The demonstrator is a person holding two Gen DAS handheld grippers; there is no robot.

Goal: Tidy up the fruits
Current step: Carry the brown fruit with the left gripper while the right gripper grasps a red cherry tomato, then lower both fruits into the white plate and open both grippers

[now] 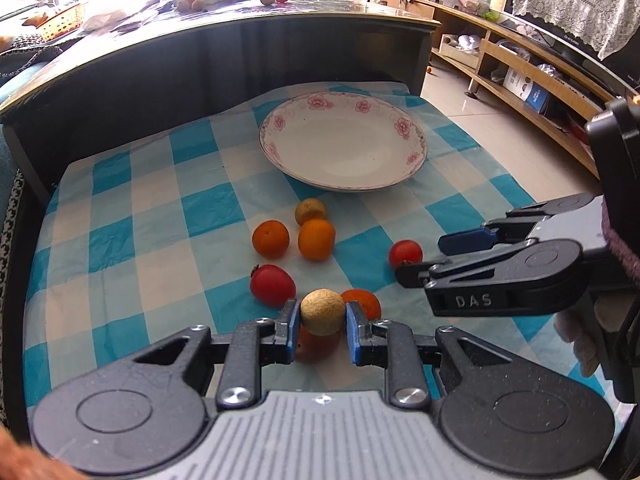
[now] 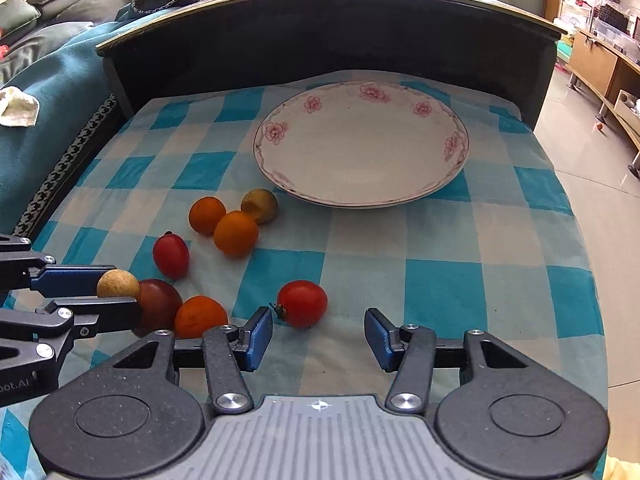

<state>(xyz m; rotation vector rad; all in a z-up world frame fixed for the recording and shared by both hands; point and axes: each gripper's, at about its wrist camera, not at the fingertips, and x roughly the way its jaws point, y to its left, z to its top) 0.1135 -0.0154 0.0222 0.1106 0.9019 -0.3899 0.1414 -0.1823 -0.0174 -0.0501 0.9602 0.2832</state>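
My left gripper (image 1: 322, 318) is shut on a small tan round fruit (image 1: 322, 311), held just above the checked cloth; it also shows in the right wrist view (image 2: 118, 284). My right gripper (image 2: 319, 330) is open and empty, close to a red tomato (image 2: 303, 303). It shows at the right in the left wrist view (image 1: 420, 258). On the cloth lie two oranges (image 2: 207, 209) (image 2: 236, 233), a yellow-green fruit (image 2: 260, 205), another red tomato (image 2: 171, 257), a dark red fruit (image 2: 160, 304) and an orange (image 2: 200, 316). A white flowered plate (image 2: 360, 96) stands empty behind them.
The blue-and-white checked cloth (image 2: 440, 280) covers a low table. A dark raised counter (image 2: 320, 36) with more fruit on top stands behind the plate. A teal sofa (image 2: 40, 128) is on the left, wooden shelves (image 1: 520, 60) and tiled floor on the right.
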